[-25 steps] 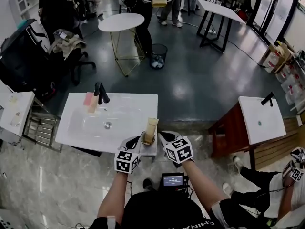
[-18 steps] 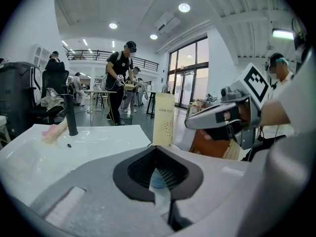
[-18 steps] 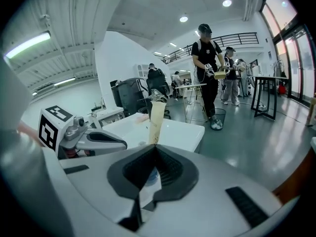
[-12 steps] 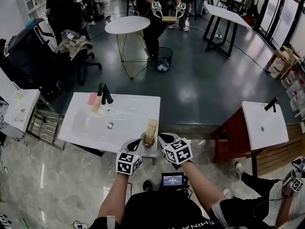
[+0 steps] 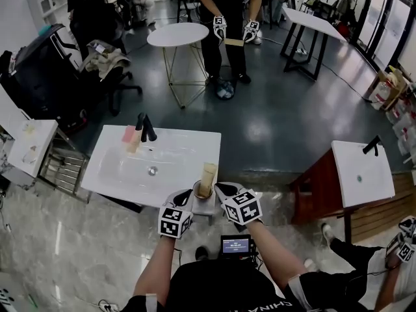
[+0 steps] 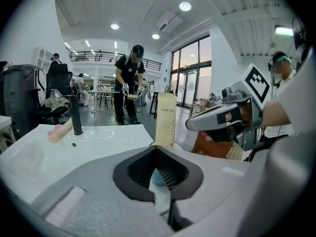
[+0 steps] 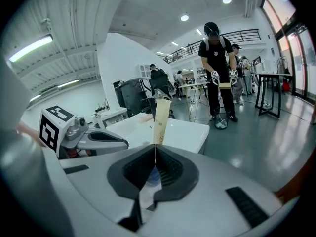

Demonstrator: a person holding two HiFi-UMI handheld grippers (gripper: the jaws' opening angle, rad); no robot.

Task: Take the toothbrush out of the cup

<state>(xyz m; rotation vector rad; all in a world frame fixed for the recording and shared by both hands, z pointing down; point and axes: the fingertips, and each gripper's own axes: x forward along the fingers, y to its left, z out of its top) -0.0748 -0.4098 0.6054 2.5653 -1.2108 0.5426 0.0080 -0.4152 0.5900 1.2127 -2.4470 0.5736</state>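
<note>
1. Your left gripper (image 5: 185,195) has its jaws drawn almost together, with nothing between them; your right gripper (image 5: 221,188) is pinched in the same way.
2. The toothbrush (image 5: 207,177), in a tan carton, stands upright in the cup (image 5: 200,192) at the sink counter's (image 5: 188,155) near edge, between both grippers.
3. Your jaws hide most of the cup, and you cannot tell whether the right tips touch the carton's foot.

In the head view, the sink (image 5: 130,174) fills the centre left, with the tap (image 5: 144,127) on its far rim. The cup (image 5: 200,192) stands on the sink's near right corner, the toothbrush (image 5: 208,176) upright in it. Left gripper (image 5: 184,195) and right gripper (image 5: 221,188) flank the cup. A round table (image 5: 181,34) stands at upper centre.
</note>
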